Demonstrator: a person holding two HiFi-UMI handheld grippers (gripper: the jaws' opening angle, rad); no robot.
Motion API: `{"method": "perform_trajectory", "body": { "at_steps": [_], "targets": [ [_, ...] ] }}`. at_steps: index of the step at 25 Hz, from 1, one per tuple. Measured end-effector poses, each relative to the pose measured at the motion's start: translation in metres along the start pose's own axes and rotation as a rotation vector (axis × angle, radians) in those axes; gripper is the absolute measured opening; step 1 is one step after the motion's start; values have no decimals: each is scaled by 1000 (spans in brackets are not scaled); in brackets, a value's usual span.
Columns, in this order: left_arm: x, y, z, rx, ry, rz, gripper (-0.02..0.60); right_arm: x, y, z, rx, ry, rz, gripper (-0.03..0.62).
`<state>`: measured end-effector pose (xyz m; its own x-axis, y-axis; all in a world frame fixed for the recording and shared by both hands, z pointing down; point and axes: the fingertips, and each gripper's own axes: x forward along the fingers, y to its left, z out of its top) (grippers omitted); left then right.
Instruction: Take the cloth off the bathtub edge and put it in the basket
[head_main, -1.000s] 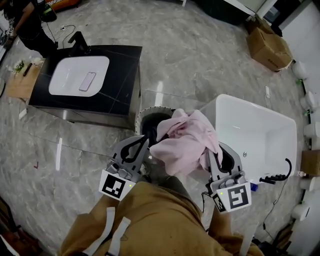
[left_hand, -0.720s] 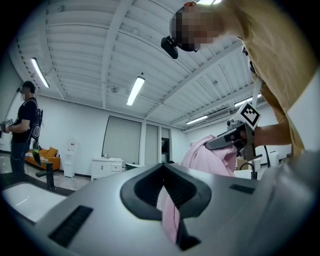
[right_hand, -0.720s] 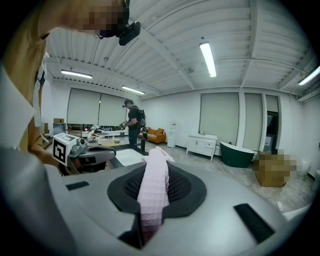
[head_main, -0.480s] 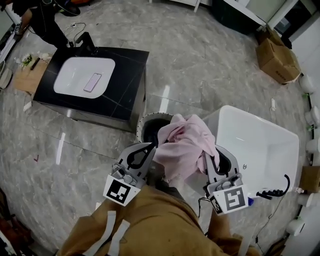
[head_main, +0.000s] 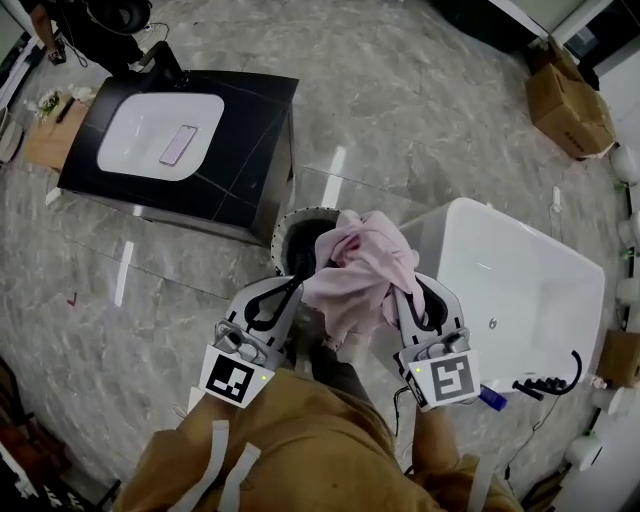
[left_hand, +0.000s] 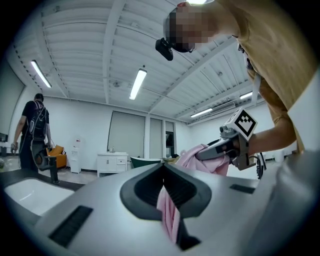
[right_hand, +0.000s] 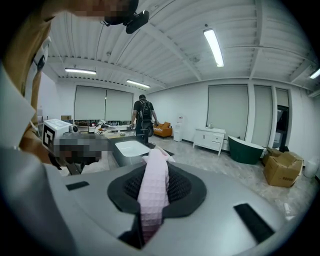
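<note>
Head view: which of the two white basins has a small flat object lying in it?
The sink in the black cabinet, upper left: a phone-like object lies in it. The bathtub at right shows none.

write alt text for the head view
From above, the left gripper and right gripper each clamp a bunched pink cloth, partly hiding a round dark basket on the grey floor. A white bathtub stands at right; a black counter with a white sink sits upper left.
</note>
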<state>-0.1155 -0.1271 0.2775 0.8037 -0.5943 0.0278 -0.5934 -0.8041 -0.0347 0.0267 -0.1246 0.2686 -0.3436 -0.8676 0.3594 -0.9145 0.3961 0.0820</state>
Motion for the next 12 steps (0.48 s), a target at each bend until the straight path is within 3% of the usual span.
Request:
{"method": "perform_trajectory", "body": {
  "at_steps": [7, 12],
  "targets": [
    [19, 12, -41, 34, 19, 32, 6, 57, -3, -72, -17, 39, 41, 55],
    [35, 16, -103, -4, 58, 47, 6, 101, -3, -145, -20, 94, 69, 55]
  ]
}}
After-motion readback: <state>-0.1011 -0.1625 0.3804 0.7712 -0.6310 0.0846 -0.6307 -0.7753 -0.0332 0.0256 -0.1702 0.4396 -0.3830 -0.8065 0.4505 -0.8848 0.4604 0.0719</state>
